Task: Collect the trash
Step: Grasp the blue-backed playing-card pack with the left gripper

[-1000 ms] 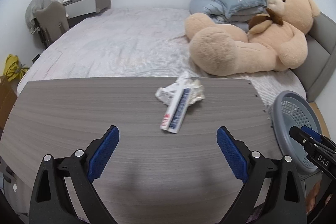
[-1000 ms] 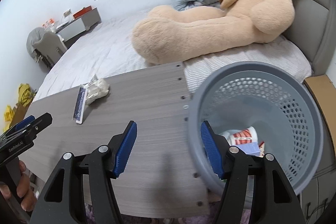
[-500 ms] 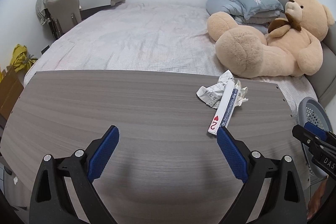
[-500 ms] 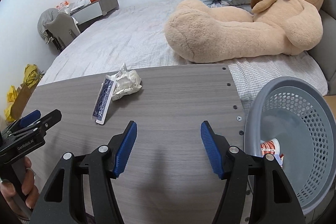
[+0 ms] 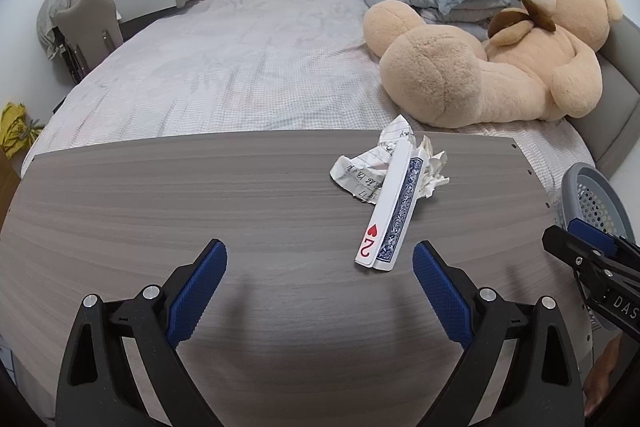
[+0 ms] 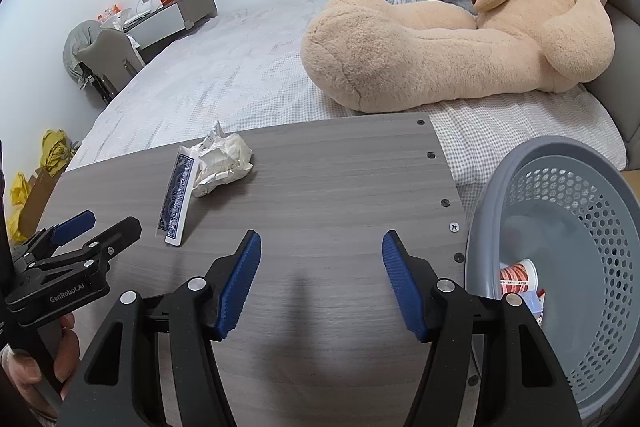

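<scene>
With both grippers, left [image 5: 320,269] and right [image 6: 321,269], empty and spread wide, we judge the centre-right crumpled paper [image 5: 362,169] light, soft, pinchable anywhere.

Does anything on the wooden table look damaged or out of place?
Yes. A crumpled paper lies on the table, and a folded playing card, a two of hearts, leans against it.

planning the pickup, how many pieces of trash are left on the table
2: a folded playing card and a crumpled paper touching it, both on the table toward its far right. More may lie hidden beneath them.
</scene>
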The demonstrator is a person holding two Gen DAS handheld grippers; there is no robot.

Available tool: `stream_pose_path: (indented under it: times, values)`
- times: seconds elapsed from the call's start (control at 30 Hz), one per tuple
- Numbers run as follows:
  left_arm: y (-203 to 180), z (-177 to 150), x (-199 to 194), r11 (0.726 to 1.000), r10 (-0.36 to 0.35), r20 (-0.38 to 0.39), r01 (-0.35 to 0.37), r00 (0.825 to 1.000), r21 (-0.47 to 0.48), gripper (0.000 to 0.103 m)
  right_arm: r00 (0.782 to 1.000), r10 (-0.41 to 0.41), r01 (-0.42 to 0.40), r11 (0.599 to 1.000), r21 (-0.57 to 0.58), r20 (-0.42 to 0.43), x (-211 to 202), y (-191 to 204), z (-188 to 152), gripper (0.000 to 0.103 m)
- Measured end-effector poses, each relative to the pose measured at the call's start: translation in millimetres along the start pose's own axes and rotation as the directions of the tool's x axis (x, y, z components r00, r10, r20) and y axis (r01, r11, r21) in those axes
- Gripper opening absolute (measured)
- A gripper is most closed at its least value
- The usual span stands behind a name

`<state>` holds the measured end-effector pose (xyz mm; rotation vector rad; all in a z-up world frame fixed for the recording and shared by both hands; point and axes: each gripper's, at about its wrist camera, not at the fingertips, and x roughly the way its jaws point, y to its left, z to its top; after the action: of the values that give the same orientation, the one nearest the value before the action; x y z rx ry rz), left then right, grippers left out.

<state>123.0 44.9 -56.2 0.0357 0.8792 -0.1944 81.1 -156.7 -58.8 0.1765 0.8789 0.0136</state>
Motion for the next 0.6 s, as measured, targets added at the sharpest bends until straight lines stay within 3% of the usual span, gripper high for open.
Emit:
stream_pose_path:
  times: [0.6]
  values:
    - [-23.7,4.8,28.7,0.998,-0.012,-0.082,0.016,0.997,0.054,0.092,1.0,0.026,-0.025,0.999,0.046,-0.007,11.9,-22.7,-3.2,0.061]
